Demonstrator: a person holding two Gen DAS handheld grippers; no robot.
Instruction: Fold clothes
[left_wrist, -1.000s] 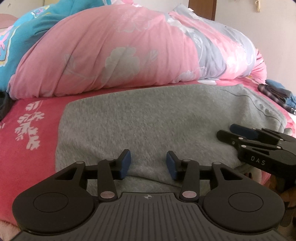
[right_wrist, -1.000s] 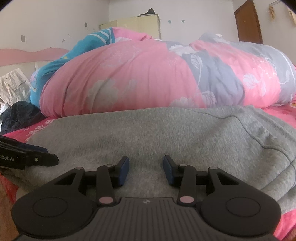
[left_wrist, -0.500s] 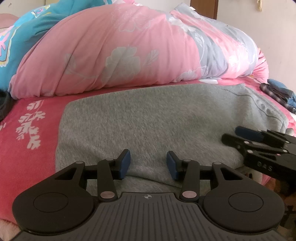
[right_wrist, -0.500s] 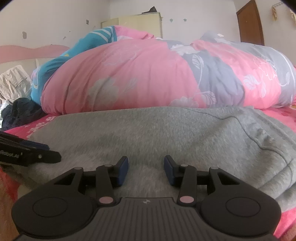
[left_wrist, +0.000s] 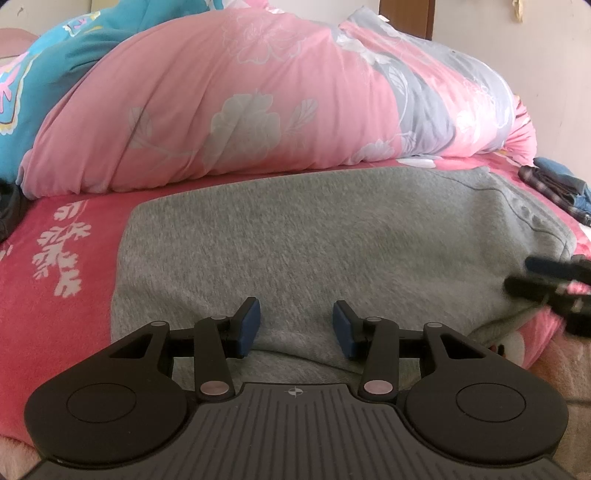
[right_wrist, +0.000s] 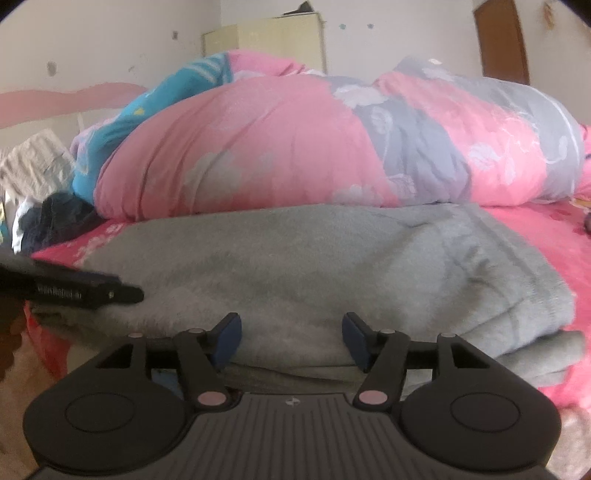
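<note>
A grey fleece garment (left_wrist: 332, 229) lies folded flat on the pink bed, its near edge towards me. My left gripper (left_wrist: 295, 328) sits at that near edge with a thick ridge of grey cloth filling the gap between its blue pads, shut on it. In the right wrist view the same garment (right_wrist: 314, 266) shows stacked layers at its front. My right gripper (right_wrist: 291, 336) is at that edge, its jaws opening, the cloth between them but clear of the pads. The right gripper (left_wrist: 535, 284) shows blurred at the right rim of the left wrist view.
A bulky pink, grey and teal quilt (left_wrist: 240, 103) lies heaped right behind the garment. Dark clothes (right_wrist: 55, 221) sit at the bed's left, blue and plaid ones (left_wrist: 557, 188) at its right. A cream wardrobe (right_wrist: 266, 44) and brown door (right_wrist: 502, 40) stand at the far wall.
The right gripper's jaws have spread wider and let go of the cloth, and it has drawn back towards the right. The left gripper has kept still.
</note>
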